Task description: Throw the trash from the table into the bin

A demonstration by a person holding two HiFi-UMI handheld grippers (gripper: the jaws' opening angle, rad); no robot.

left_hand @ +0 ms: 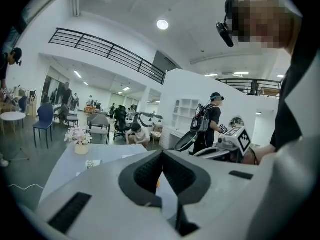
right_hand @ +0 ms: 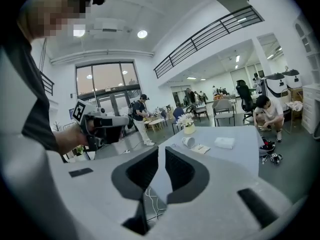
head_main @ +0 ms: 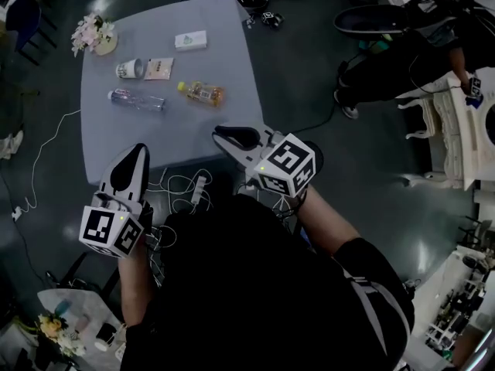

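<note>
My left claw and right claw are both pressed together, empty, over the near edge of the grey-blue surface. A clear plastic bottle, an orange drink bottle and a tipped paper cup lie farther along it.

No legible writing anywhere.
The label on the orange bottle, the print on the flat packet and the marking on the white box, all lying on the surface, are too small and blurred to read.
</note>
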